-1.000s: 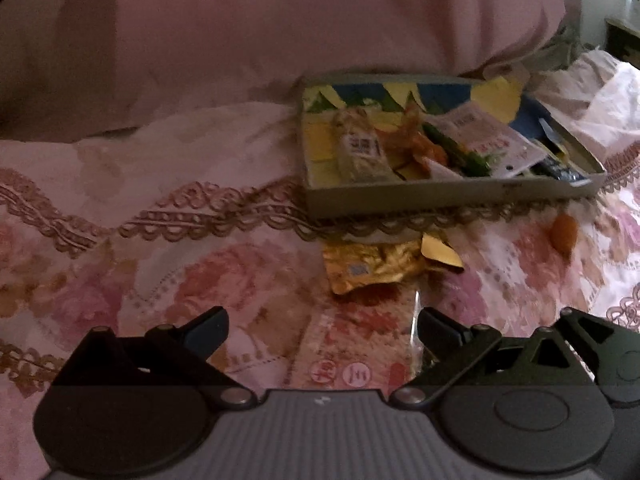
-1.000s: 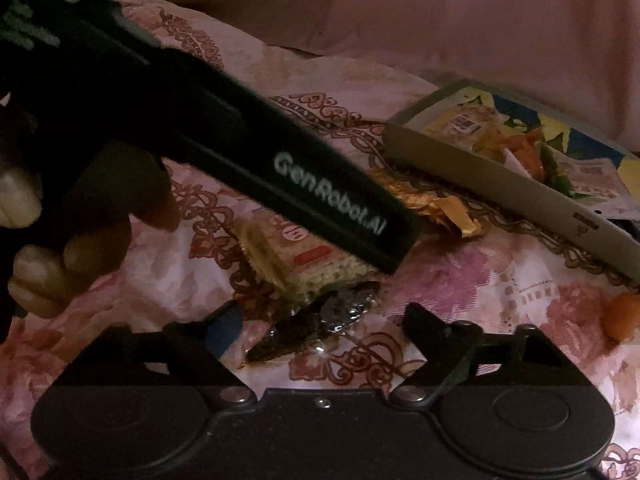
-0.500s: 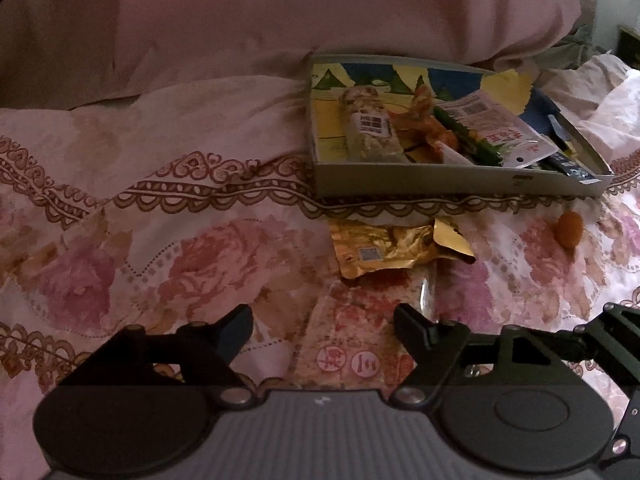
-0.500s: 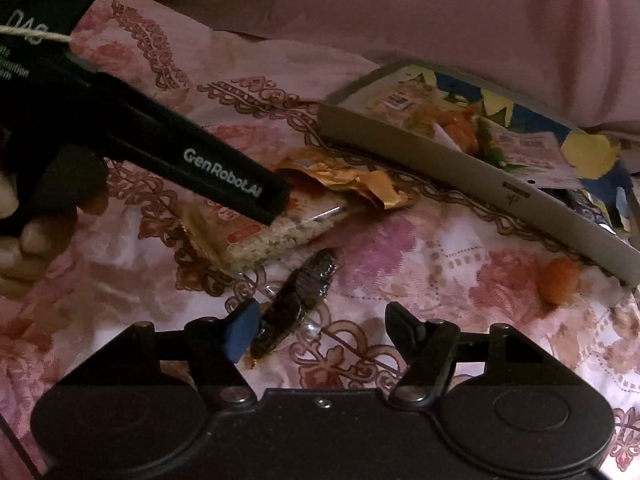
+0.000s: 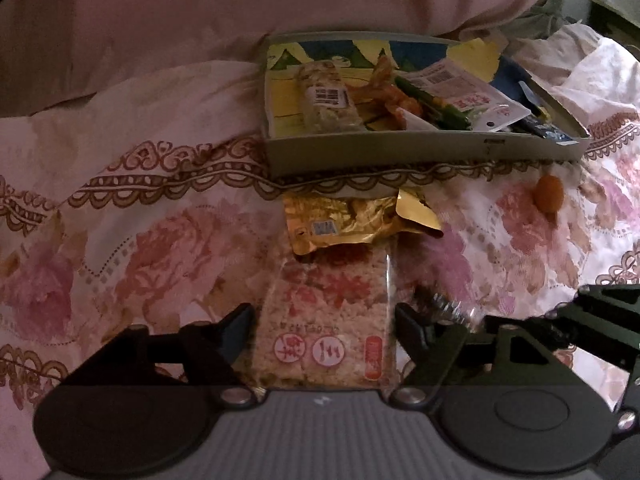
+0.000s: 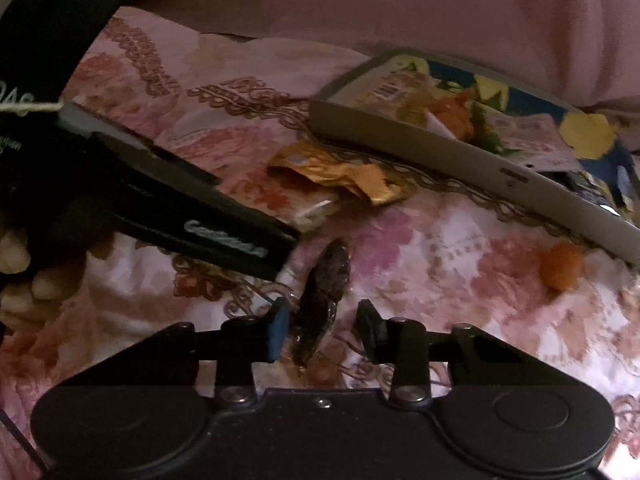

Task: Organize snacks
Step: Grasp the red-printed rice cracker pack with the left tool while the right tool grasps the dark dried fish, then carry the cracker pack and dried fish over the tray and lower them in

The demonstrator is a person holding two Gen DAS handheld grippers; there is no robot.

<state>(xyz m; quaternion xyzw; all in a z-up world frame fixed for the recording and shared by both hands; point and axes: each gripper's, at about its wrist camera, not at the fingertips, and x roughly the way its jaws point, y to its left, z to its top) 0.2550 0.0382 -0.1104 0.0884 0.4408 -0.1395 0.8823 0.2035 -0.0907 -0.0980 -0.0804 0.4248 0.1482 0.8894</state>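
Floral bedspread point(image 5: 120, 248) fills both views; pink pillow point(image 5: 200, 20) lies across 12 o'clock.

Grey tray point(image 5: 400, 152) at 12–1 o'clock in the left wrist view, resting on the bedspread against the pillow. It holds several packets: a clear-wrapped bar with barcode point(image 5: 326, 98) at its left end, orange and green wrappers mid-tray, a white packet to the right.

Rice cracker packet point(image 5: 328, 320), clear wrap with red printing, lies flat at 6 o'clock in the left view, between the fingers of the left gripper point(image 5: 322, 330). Jaws spread wide, one on each long side of the packet; contact cannot be told.

Gold foil packet point(image 5: 348, 220) is just beyond the cracker packet, overlapping its far end, just in front of the tray wall.

Dark wrapped snack point(image 6: 324, 296), long and narrow, sits at centre of the right wrist view between the fingers of the right gripper point(image 6: 322, 326). Jaws apart; the left pad is next to the snack, the right pad clear of it.

Small orange snack point(image 6: 560, 266) at 3 o'clock, alone on the bedspread, near the tray.
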